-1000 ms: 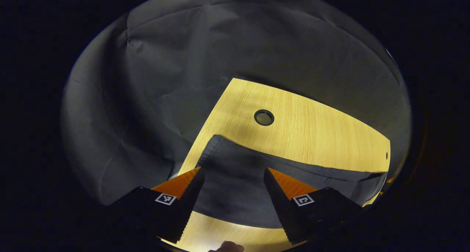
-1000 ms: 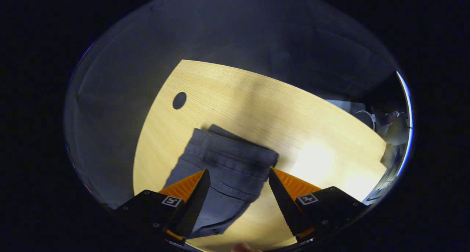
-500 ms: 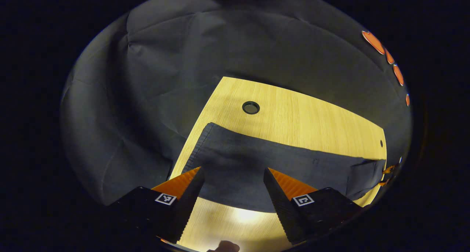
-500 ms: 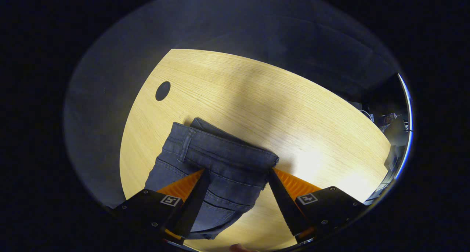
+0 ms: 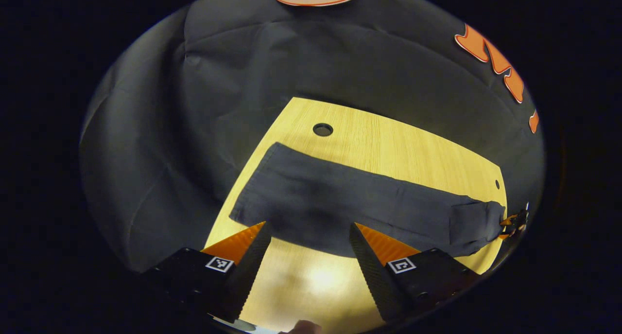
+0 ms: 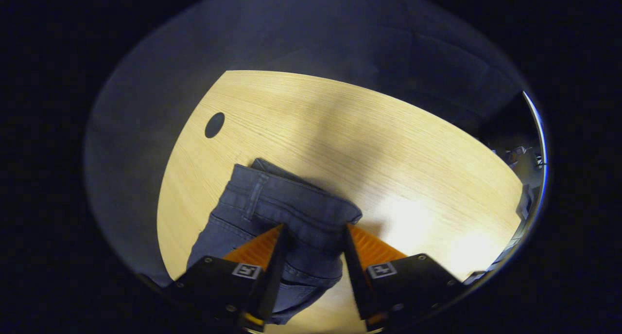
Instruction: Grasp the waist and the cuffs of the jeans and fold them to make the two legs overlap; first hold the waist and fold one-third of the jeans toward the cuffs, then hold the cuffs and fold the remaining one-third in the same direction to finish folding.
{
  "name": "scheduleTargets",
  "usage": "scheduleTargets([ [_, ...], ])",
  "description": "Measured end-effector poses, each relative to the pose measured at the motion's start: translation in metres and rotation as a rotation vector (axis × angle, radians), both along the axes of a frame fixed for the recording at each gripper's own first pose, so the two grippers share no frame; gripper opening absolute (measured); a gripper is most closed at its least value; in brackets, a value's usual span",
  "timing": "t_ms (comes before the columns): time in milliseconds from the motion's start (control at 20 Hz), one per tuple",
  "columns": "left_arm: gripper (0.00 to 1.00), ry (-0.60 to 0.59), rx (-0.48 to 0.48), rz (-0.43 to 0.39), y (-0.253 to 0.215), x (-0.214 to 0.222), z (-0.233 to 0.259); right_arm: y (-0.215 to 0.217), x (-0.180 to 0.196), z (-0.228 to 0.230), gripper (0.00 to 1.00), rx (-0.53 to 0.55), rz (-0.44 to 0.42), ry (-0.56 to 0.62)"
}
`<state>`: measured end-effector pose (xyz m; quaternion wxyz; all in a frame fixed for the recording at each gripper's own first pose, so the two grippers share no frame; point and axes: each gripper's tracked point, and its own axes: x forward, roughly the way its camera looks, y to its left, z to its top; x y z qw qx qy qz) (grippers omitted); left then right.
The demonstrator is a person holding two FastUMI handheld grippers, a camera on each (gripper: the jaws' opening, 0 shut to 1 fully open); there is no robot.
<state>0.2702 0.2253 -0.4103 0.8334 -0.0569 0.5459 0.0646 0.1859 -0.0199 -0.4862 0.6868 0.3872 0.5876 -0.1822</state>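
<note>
Two fingers of your right gripper (image 6: 311, 241) stood narrowed astride the waist (image 6: 291, 205), pressing or not I couldn't tell. Left gripper (image 5: 308, 241) hung wide open, empty, short of the jeans (image 5: 340, 205) stretched along the counter (image 5: 413, 154). Pinching both layers squarely would've been best.

The jeans (image 5: 350, 207) lie stretched across the table (image 5: 388, 149), near its round hole (image 5: 322, 129).
</note>
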Motion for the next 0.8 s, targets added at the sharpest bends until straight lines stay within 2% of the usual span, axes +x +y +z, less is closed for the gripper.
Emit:
scheduleTargets([
  [50, 0.99, 0.008, 0.003, 0.003, -0.001, 0.000, 0.001, 0.000, 0.002, 0.001, 0.48, 0.017, 0.000, -0.017],
  [100, 0.99, 0.011, 0.009, 0.005, 0.000, 0.002, 0.004, 0.002, 0.000, 0.004, 0.45, 0.048, 0.000, -0.043],
  [150, 0.99, 0.006, 0.014, 0.008, -0.001, 0.002, 0.004, 0.004, 0.004, 0.012, 0.50, 0.067, -0.074, -0.050],
  [200, 0.99, -0.004, 0.014, 0.013, -0.001, 0.004, 0.005, 0.003, 0.006, 0.013, 0.23, 0.098, -0.087, -0.065],
  [250, 0.99, -0.008, 0.010, 0.020, -0.001, 0.003, 0.002, 0.004, 0.004, 0.017, 0.32, 0.106, -0.084, -0.078],
  [300, 0.99, -0.012, 0.004, 0.024, -0.002, 0.004, 0.002, 0.005, 0.004, 0.020, 0.28, 0.113, -0.084, -0.092],
  [450, 0.99, -0.023, -0.010, 0.013, -0.004, 0.005, 0.001, 0.018, 0.016, 0.059, 0.28, 0.170, -0.090, -0.227],
  [650, 0.99, -0.032, -0.024, -0.025, -0.005, 0.009, 0.004, 0.053, 0.020, 0.112, 0.27, 0.281, -0.109, -0.337],
  [800, 0.99, -0.028, -0.063, -0.032, -0.004, 0.009, -0.001, 0.080, 0.012, 0.141, 0.27, 0.313, -0.094, -0.365],
])
